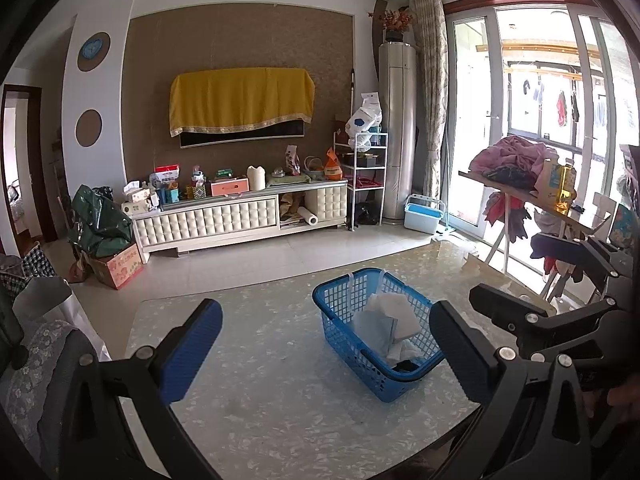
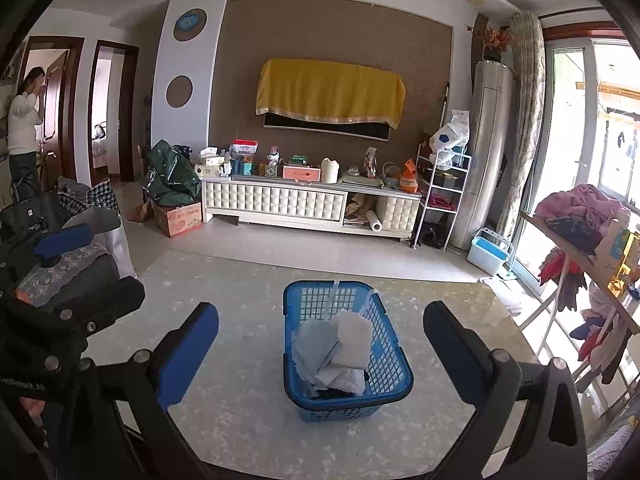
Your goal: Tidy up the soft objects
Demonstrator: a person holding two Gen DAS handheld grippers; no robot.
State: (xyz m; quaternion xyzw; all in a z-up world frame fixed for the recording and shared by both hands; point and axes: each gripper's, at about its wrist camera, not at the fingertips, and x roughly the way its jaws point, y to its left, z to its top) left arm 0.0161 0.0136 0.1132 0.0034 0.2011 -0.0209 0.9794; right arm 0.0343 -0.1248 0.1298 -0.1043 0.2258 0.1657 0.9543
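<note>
Surface: a pale marbled table [image 2: 248,392] in a sunlit living room.
Left gripper [image 1: 326,356]: jaws spread wide, nothing between them, raised above the tabletop.
Right gripper [image 2: 320,356]: likewise parted and empty.
Blue basket [image 2: 384,360]: just ahead of both claws, holding folded grey and white cloths [image 2: 340,348].
Background: beyond the basket, a white TV cabinet [image 2: 280,202] under a yellow-draped screen [image 2: 330,94].

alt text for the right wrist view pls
A blue basket holding folded pale cloths sits on a marbled table, framed by the open, empty right gripper. Behind is a cluttered living room.
</note>
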